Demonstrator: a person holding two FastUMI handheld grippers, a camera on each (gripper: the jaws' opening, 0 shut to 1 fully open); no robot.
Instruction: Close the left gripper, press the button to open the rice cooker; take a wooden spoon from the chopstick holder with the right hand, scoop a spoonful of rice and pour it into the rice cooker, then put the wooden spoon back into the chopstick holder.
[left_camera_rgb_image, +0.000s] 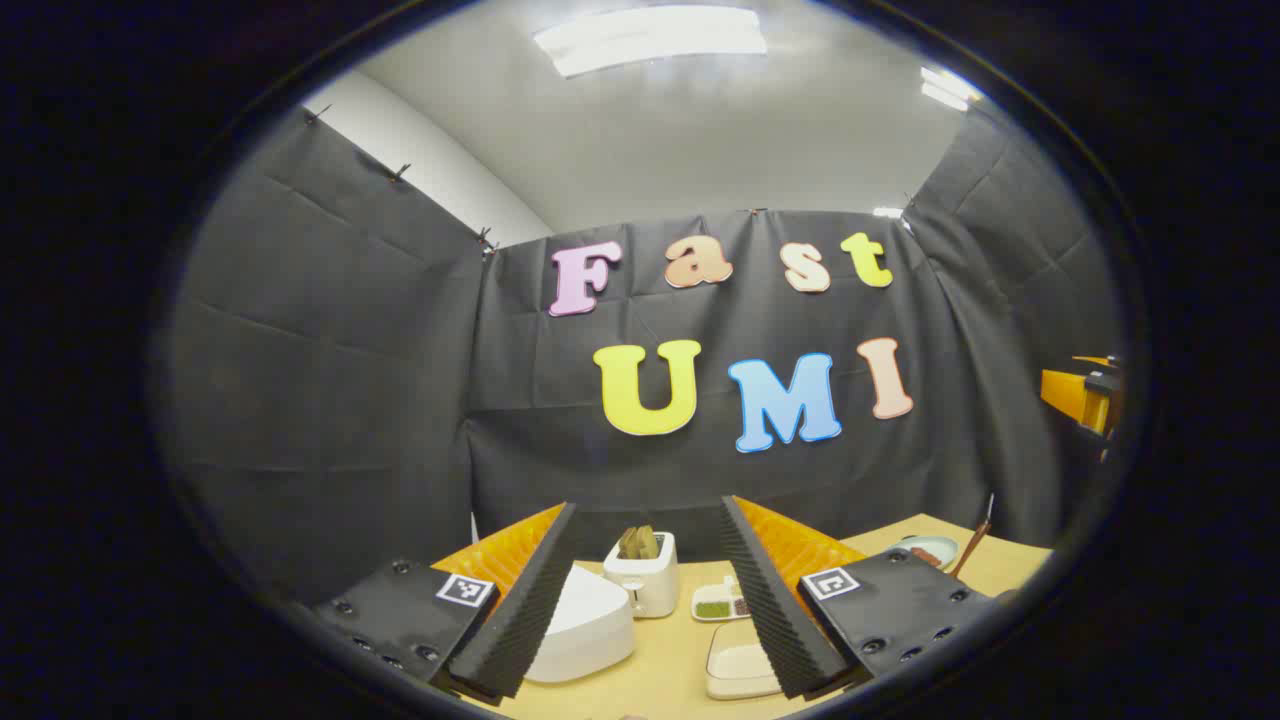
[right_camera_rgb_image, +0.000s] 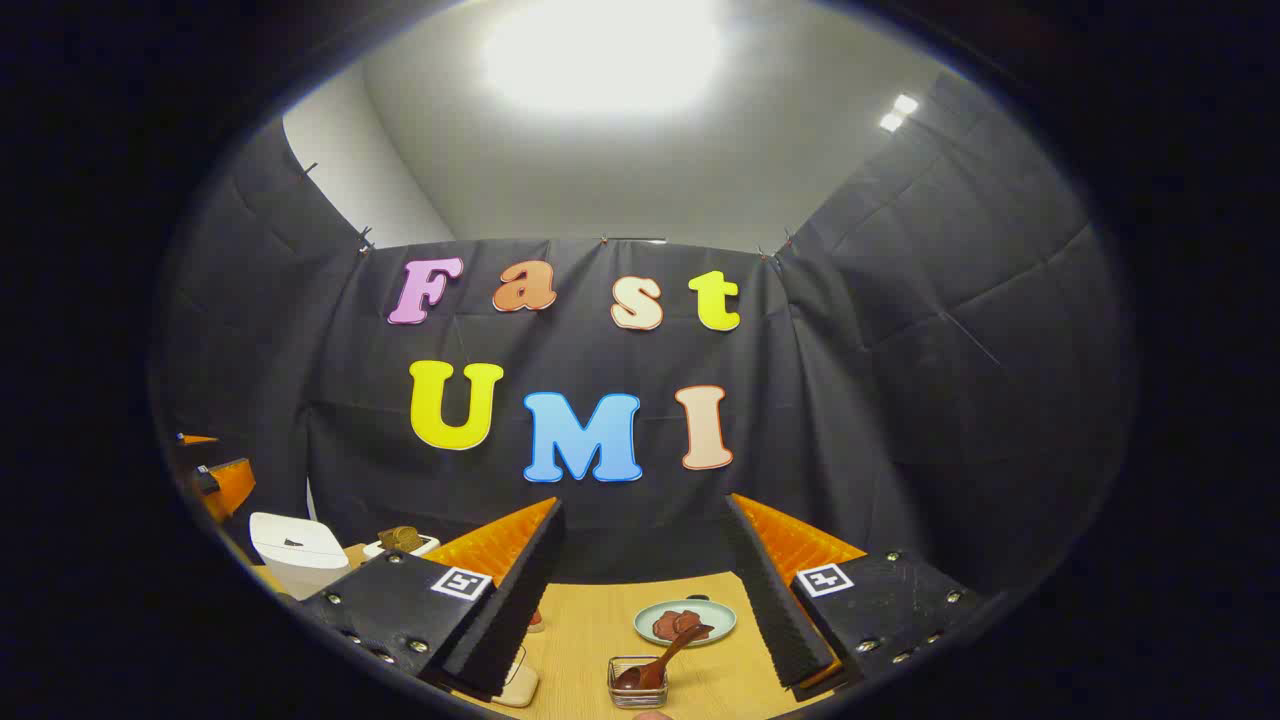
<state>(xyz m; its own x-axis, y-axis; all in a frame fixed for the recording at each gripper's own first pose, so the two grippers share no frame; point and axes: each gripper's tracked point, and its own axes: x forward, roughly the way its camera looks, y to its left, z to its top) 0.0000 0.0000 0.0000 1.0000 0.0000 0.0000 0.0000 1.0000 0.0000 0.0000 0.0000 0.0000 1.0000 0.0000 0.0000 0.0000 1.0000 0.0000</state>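
The white rice cooker (left_camera_rgb_image: 585, 625) sits with its lid down on the wooden table, just past my left gripper (left_camera_rgb_image: 648, 505), which is open with nothing between its fingers. A shallow white dish of rice (left_camera_rgb_image: 738, 665) lies to the cooker's right. In the right gripper view the wooden spoon (right_camera_rgb_image: 668, 648) leans in a small clear holder (right_camera_rgb_image: 638, 688), low between the fingers of my right gripper (right_camera_rgb_image: 643, 502). That gripper is open and holds nothing. The cooker (right_camera_rgb_image: 297, 550) stands far left there, and the spoon's handle (left_camera_rgb_image: 970, 548) pokes up at the right in the left gripper view.
A white toaster (left_camera_rgb_image: 645, 585) with bread slices stands behind the cooker. Beside it is a small divided dish (left_camera_rgb_image: 720, 603). A pale green plate (right_camera_rgb_image: 685, 622) with brown pieces lies behind the spoon holder. The other gripper (left_camera_rgb_image: 1085, 395) hangs at the right edge.
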